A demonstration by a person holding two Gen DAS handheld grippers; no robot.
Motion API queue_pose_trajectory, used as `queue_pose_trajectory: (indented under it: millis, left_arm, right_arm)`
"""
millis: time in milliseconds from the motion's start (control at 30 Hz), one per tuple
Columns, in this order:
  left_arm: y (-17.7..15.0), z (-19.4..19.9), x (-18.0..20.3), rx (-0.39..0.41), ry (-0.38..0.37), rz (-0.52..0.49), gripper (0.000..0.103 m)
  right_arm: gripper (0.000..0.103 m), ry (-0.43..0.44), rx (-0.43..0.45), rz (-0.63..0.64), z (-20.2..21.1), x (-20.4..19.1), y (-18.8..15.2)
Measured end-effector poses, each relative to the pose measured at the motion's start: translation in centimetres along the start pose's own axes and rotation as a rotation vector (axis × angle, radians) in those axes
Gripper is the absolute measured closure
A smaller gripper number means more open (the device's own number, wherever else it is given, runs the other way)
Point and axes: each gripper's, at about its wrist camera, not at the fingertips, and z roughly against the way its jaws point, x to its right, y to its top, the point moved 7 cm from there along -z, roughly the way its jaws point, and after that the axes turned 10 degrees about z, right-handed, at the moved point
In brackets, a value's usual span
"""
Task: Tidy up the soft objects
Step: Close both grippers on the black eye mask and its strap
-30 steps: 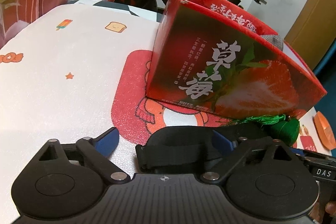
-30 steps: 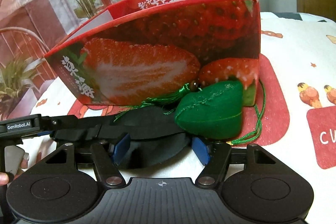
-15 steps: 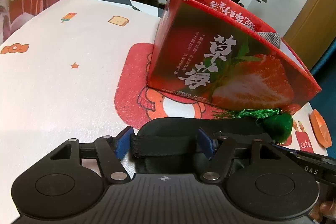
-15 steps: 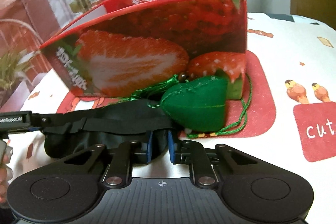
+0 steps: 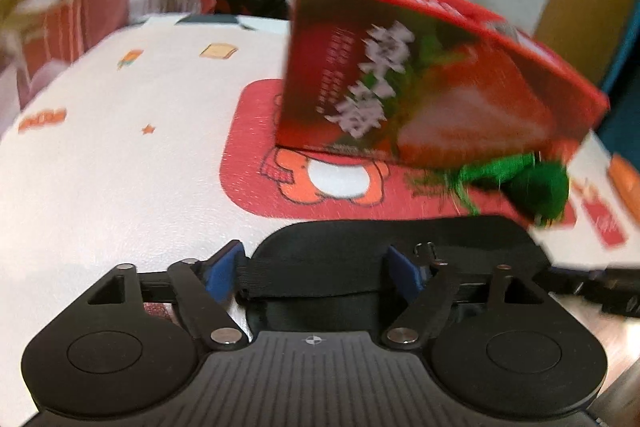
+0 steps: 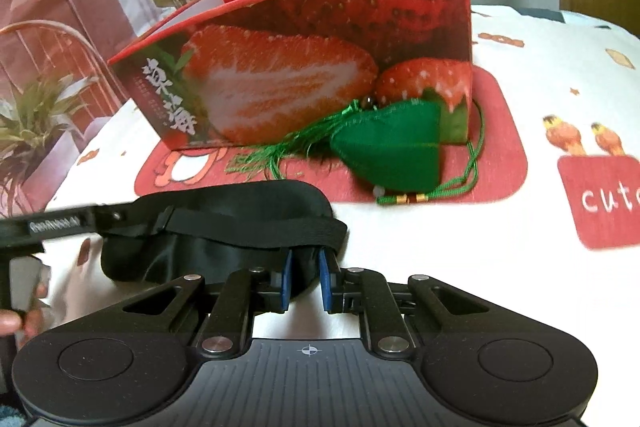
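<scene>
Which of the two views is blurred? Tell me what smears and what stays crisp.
Left wrist view: motion blur smears the strawberry box lettering and the green pouch, while the left gripper stays sharp. Right wrist view: mostly crisp; box print readable, only the left edge blurs.

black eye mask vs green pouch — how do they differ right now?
The black eye mask is flat, plain and wide with a strap; the green pouch is plump, stitched, with a tassel and cord. The eye mask is pinched at one end by the right gripper; the pouch lies free. The pouch sits against the strawberry box; the mask lies nearer the cameras, apart from it. Both are soft fabric items outside the box.
</scene>
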Motion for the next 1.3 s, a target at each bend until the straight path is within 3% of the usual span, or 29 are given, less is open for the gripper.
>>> queue_pose_trajectory:
  millis: [67,400,633,933,1067,1300]
  left_arm:
    - [-0.5,0.0,0.4,0.018,0.018,-0.051,0.019]
    - [-1.0,0.5,0.1,0.057,-0.005,-0.071,0.018]
    - [-1.1,0.4,0.3,0.058,-0.006,-0.078,0.016]
    - [-1.2,0.3,0.3,0.06,-0.008,-0.08,0.016]
    - [-1.2,0.3,0.3,0.061,-0.007,-0.079,0.016]
    - [-0.9,0.4,0.0,0.05,-0.029,-0.057,0.015]
  right_arm:
    - [0.088,0.002,0.009,-0.008,0.4,-0.1,-0.5]
    - [0.077,-0.027,0.118,-0.019,2.5,0.2,-0.6]
    - [0.077,-0.068,0.111,-0.049,1.1,1.6,-0.2]
    - [0.075,0.007,0.12,-0.144,-0.6,1.0,0.1]
    - [0.093,0.02,0.15,-0.163,-0.5,1.2,0.3]
    - [0.095,0.0,0.172,-0.094,0.3,0.9,0.2]
